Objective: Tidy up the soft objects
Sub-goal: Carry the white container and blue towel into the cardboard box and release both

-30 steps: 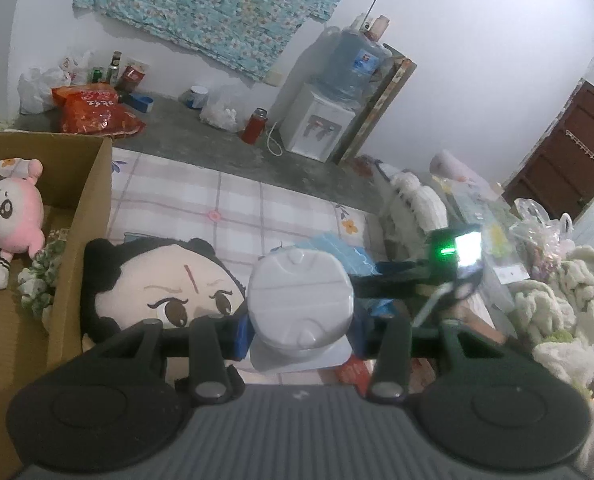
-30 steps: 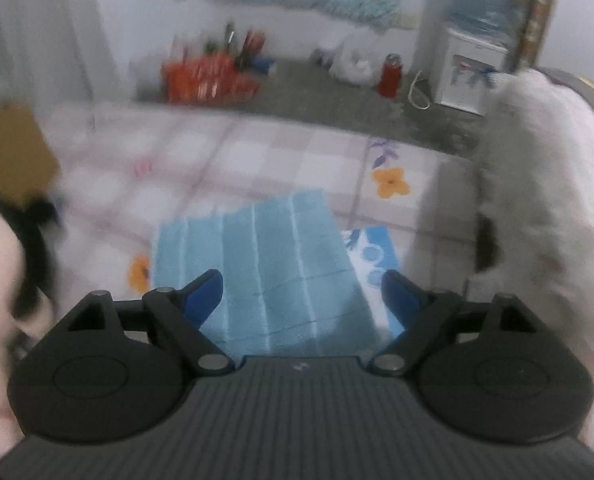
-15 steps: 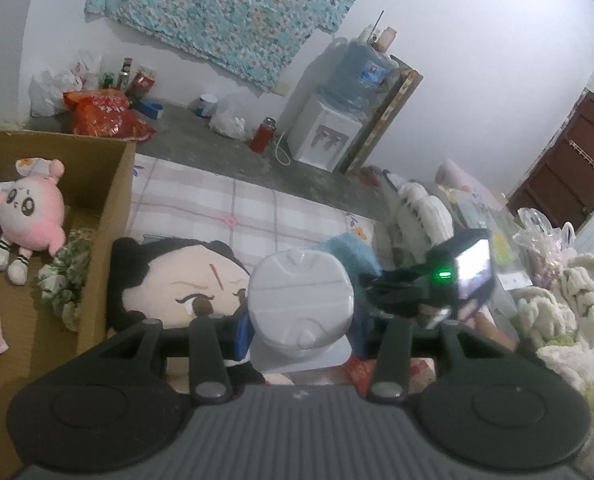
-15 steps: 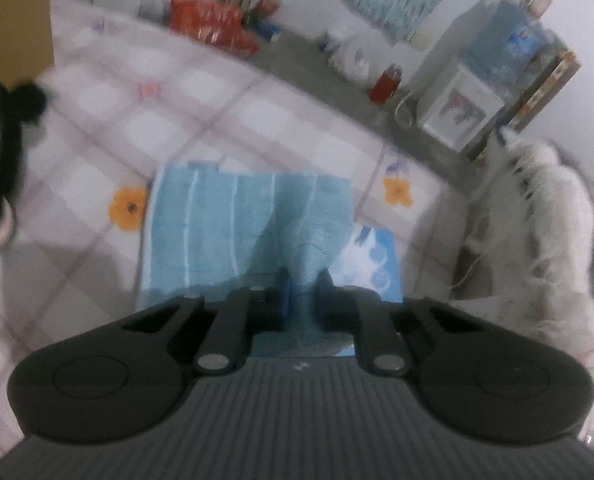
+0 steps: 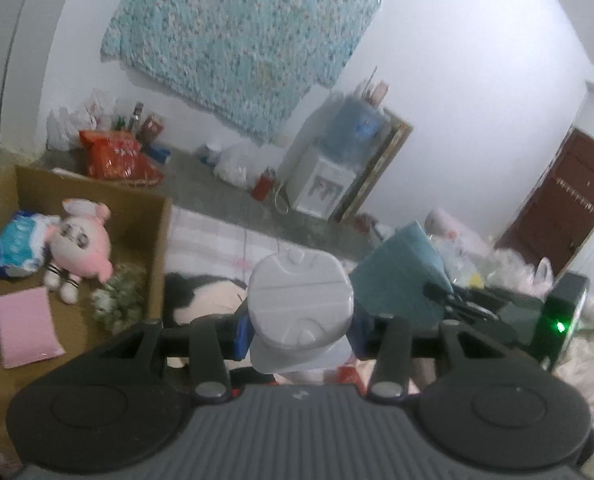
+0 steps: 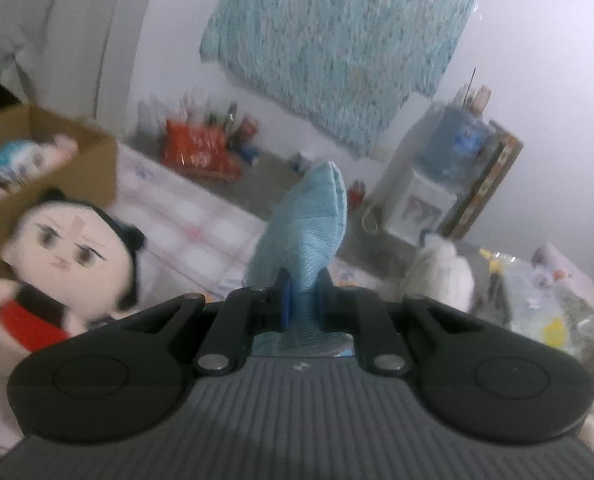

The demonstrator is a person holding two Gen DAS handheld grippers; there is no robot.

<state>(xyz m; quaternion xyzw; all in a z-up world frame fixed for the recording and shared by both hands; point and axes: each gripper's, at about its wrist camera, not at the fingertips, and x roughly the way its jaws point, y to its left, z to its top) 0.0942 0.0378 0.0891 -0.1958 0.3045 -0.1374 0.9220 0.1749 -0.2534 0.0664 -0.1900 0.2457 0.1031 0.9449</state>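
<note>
My left gripper [image 5: 299, 326] is shut on a white plastic wet-wipes pack [image 5: 300, 310], held up above the mat. My right gripper [image 6: 303, 300] is shut on a light blue towel [image 6: 311, 224], lifted off the mat; the towel also shows in the left wrist view [image 5: 401, 276]. A black-haired doll [image 6: 73, 252] lies on the mat beside an open cardboard box [image 5: 153, 236]. The box holds a pink plush [image 5: 83, 240], a pink cloth [image 5: 25, 330], a blue pack [image 5: 15, 244] and a green fluffy thing [image 5: 117, 298].
A checked mat [image 6: 201, 236] covers the floor. A water dispenser [image 5: 325, 184] and red snack bags [image 5: 117, 156] stand by the far wall. White fluffy blankets [image 6: 441, 276] and plastic bags [image 5: 529, 276] lie at the right. A brown door [image 5: 565, 204] is far right.
My right gripper closed on the blue towel and lifted it off the mat. Both grippers rose and tilted up; the left still holds the wipes pack.
</note>
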